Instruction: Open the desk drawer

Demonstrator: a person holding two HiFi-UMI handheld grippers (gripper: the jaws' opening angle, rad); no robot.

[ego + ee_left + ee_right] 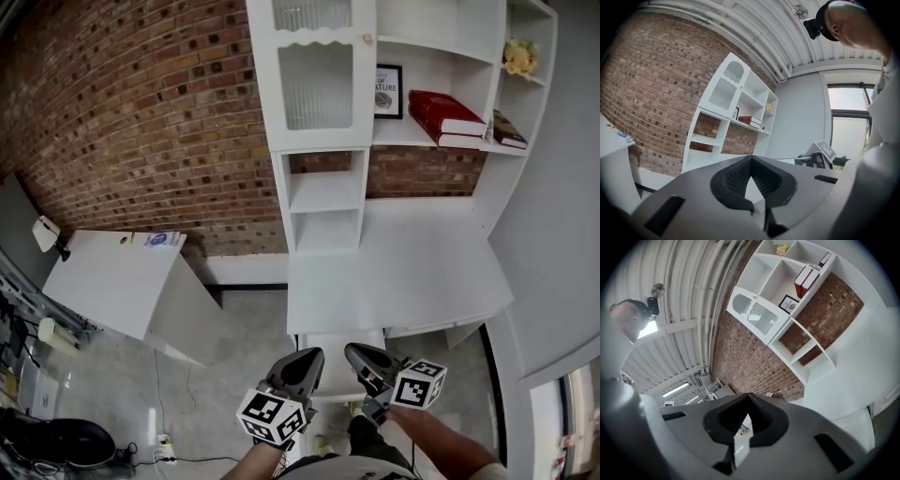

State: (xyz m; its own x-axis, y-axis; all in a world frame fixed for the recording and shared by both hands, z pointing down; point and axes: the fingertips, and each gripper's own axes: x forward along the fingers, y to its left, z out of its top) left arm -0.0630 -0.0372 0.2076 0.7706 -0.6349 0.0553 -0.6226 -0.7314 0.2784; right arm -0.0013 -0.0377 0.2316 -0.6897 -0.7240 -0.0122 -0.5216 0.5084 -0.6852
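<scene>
**A:** Two tongs, then. What state are they in?

**B:** Both have their jaws together, with nothing between them. The left tongs (309, 356) and right tongs (358, 352) are held side by side, tips pointing at the tabletop (403, 272) ahead.

**A:** And the drawer?

**B:** I take the white panel just ahead of the tips, between the two tongs and under the tabletop's front edge, to be the drawer (342, 367). From this angle it fits either a shut front or one already drawn out a little. No handle shows.

**A:** How do you work it well?

**B:** If it needs pulling, the jaws must part before they can take hold. Grip at the middle of the front and draw straight back and level, so it doesn't rack in its runners.

**A:** What's inside things?

**B:** The drawer's inside is hidden. The shelves (323, 192) lie far ahead of the tongs. Red books (445, 114) are up and right, a framed picture (388, 91) is left of them, and flowers (518, 58) sit further right. The cabinet (314, 84) above the left tongs has ribbed glass, so its contents can't be made out.
</scene>
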